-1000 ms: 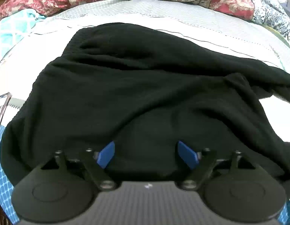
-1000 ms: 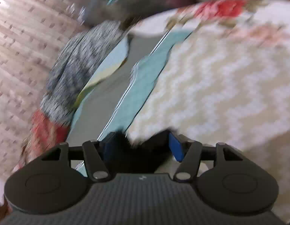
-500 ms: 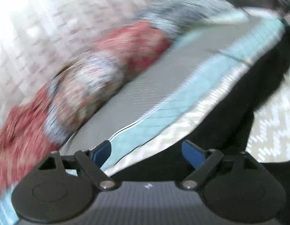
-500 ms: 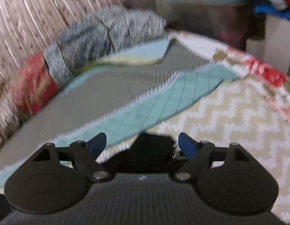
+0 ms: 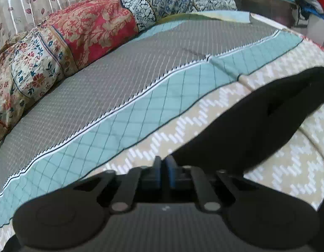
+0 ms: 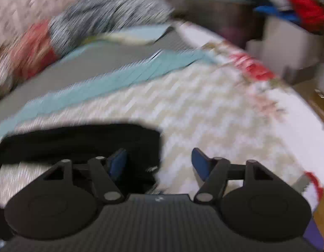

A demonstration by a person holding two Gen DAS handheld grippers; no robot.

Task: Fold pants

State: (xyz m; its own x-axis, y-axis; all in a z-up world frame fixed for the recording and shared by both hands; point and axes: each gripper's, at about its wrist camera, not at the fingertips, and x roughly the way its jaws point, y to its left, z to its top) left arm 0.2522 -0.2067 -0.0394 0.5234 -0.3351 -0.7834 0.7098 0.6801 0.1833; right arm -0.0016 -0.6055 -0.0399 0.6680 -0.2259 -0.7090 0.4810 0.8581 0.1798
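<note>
Left tongs [image 5: 163, 171]: clenched, pads pressed together, having just snapped closed; whether a thin edge of cloth is pinched between them cannot be told, as the dark cloth starts just to their right.
Right tongs [image 6: 159, 163]: released, pads standing well apart after closing in a little; the corner of the cloth lies between them, nearer the left pad, and neither pad presses it.
Pants [image 5: 256, 126]: black, on the bed; in the left view a long band runs from just beside the tongs up toward the right edge; in the blurred right view a flat end [image 6: 82, 140] lies across the lower left, its square corner under the tongs.
Bed [image 5: 182, 130]: a cover with a beige zigzag part under the pants, then a teal band, then grey further back.
Quilt [image 5: 78, 33]: rolled along the far side, red, cream and blue prints, well apart from the pants.
Step in hand, as I judge: gripping the two ends for a fold.
Doing it well: bring the right tongs onto the corner before closing, catch every layer, check the left really holds cloth, then lift both ends level so that the edges meet.
Count: one pair of pants, two tongs, one bed, one quilt.
</note>
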